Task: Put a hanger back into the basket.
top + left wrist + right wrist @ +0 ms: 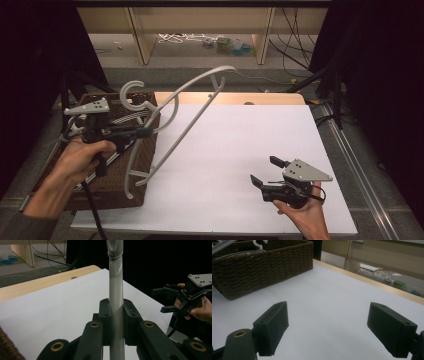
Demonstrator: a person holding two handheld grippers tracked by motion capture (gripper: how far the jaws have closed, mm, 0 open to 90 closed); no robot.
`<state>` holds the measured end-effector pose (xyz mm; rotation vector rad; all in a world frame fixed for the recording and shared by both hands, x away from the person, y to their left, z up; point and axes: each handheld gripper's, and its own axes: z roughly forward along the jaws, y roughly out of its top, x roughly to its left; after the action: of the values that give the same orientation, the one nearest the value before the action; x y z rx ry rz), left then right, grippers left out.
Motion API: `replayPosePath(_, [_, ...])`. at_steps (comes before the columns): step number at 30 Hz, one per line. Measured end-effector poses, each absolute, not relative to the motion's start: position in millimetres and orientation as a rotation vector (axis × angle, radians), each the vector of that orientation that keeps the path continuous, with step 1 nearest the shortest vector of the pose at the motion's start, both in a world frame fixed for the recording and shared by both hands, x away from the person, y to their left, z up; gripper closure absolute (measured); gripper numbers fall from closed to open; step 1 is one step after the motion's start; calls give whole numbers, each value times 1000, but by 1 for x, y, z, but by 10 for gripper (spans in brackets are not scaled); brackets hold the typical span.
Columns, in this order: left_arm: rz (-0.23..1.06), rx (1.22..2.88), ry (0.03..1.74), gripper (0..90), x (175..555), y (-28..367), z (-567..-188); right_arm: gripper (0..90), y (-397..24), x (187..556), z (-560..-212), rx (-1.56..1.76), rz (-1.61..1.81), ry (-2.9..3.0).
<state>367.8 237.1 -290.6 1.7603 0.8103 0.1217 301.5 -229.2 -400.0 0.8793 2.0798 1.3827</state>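
While I am watching from the high view, my left gripper (pixel 145 131) is clamping a white plastic hanger (pixel 192 107) by a thin bar and holding it in the air above the left part of the table. Its hook is curling up just above the gripper, and its long arms are sweeping out to the right over the white board (pixel 240 150) and down toward the near edge of the wicker basket (pixel 107 192). In the left gripper view I am seeing the 2 black pads (pixel 105 315) pressing together on the grey-white bar of the hanger, which is running straight up between them.

More white hangers (pixel 125 118) are lying inside the basket, which is sitting at the left edge of the board; in the right gripper view they are peeking over its woven rim at the top left.

My right gripper (pixel 265 172) is sitting low at the near right of the board, cradled in a hand (pixel 305 212), well apart from the hanger. Its jaws are standing wide apart with nothing between them, and in the right gripper view I am looking past the 2 pads at bare white board, with the basket beyond on the left and the wooden table edge (pixel 372 282) running across behind. In the left gripper view the right gripper is showing at the far right, beyond the board's edge.
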Motion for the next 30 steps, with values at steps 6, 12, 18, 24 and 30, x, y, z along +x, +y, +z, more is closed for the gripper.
replayPosePath(6, [160,1736,876,795,369,266,-279,181,-228,301,-403,874,1400,2078])
replayPosePath(12, [244,1748,942,795,376,290,-278,180,-229,300,-403,876,1381,2094])
replayPosePath(18, [310,1745,991,795,385,311,-276,178,-229,299,-403,880,1378,2101])
replayPosePath(24, [388,1780,1030,795,393,332,-277,178,-230,299,-404,881,1376,2105])
replayPosePath(30, [425,1785,1078,795,397,353,-289,177,-230,299,-404,878,1369,2110])
